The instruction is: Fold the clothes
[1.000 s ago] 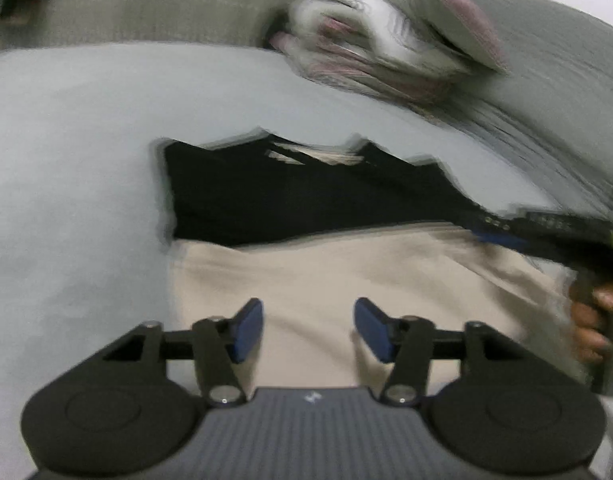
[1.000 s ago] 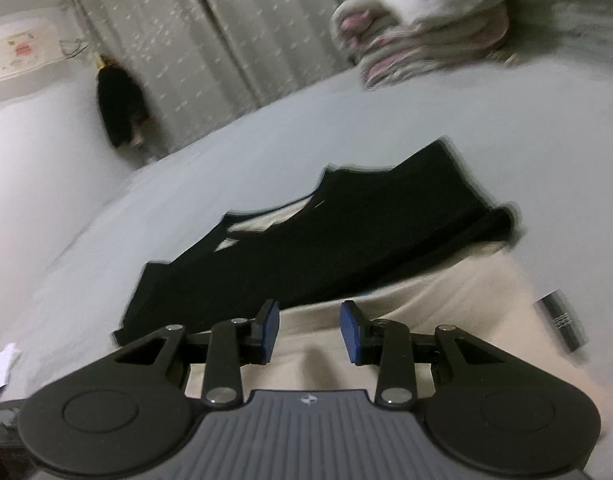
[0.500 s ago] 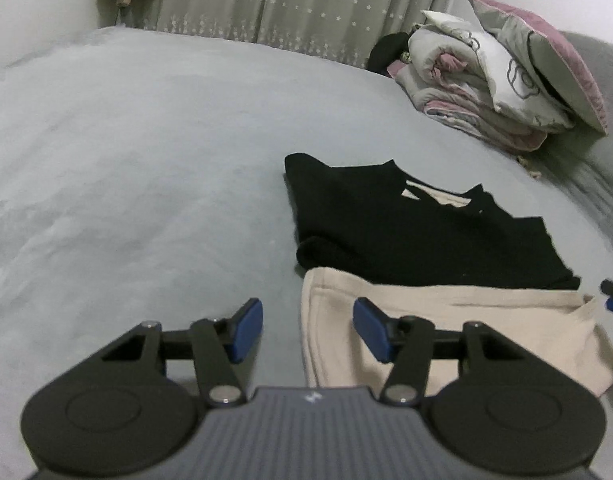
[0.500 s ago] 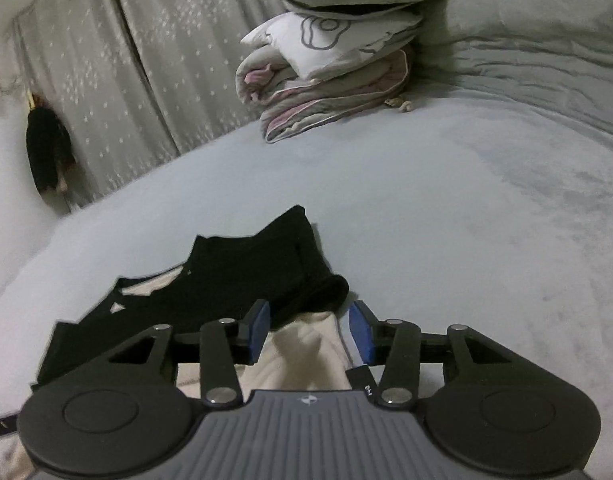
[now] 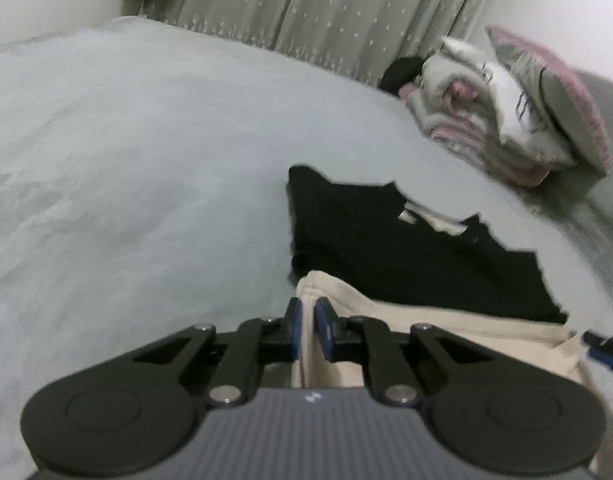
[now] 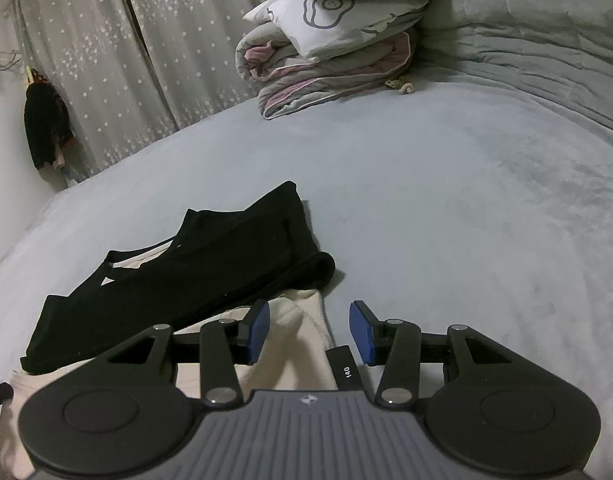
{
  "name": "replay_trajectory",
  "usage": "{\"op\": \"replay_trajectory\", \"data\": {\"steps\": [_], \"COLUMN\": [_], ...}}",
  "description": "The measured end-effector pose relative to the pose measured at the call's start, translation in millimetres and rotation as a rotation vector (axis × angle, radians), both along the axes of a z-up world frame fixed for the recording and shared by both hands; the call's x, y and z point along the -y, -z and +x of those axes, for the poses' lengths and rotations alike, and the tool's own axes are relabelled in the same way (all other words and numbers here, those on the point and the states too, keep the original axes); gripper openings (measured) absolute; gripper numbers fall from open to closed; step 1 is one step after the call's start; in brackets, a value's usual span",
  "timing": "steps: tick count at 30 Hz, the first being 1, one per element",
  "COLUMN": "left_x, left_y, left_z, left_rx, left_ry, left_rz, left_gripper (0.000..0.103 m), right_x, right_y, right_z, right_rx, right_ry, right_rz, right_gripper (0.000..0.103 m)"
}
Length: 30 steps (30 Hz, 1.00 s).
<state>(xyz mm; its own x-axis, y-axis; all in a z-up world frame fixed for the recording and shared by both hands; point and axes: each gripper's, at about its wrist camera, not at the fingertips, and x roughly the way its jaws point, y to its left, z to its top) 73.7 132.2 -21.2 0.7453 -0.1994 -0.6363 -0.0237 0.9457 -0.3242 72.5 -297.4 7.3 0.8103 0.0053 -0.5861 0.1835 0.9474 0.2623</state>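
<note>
A garment in two colours, a black upper part (image 5: 390,248) and a cream lower part (image 5: 434,344), lies flat on the grey bed. Its sides are folded inward, so the outline is narrow. Cream lining shows at the neckline (image 6: 140,258). A black size tag (image 6: 346,368) sticks out beside the cream hem corner.

Right tongs (image 6: 309,330), spread wide, straddle the cream garment's (image 6: 302,344) corner.

cream garment (image 5: 446,332) partly under black top (image 5: 386,248), pillow pile (image 5: 526,100) blurred
</note>
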Motion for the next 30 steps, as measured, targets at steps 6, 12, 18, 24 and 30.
{"op": "replay_trajectory", "data": {"steps": [6, 12, 18, 24, 30], "left_x": [1, 4, 11, 14, 13], "left_y": [4, 6, 6, 3, -1], "left_z": [4, 4, 2, -1, -5], "left_rx": [-0.018, -0.018, -0.003, 0.012, 0.028], "left_ry": [-0.001, 0.000, 0.005, 0.020, 0.021], "left_rz": [-0.005, 0.013, 0.063, 0.101, 0.106], "left_gripper": [0.010, 0.010, 0.010, 0.010, 0.010], "right_x": [6, 9, -1, -21, -38], "right_y": [-1, 2, 12, 25, 19], "right_z": [-3, -3, 6, 9, 0], "right_rx": [-0.011, -0.029, -0.024, -0.021, 0.016], "right_ry": [-0.024, -0.079, -0.103, -0.134, -0.140], "right_rz": [-0.010, 0.001, -0.010, -0.121, -0.260], "right_gripper": [0.045, 0.045, 0.045, 0.043, 0.014]}}
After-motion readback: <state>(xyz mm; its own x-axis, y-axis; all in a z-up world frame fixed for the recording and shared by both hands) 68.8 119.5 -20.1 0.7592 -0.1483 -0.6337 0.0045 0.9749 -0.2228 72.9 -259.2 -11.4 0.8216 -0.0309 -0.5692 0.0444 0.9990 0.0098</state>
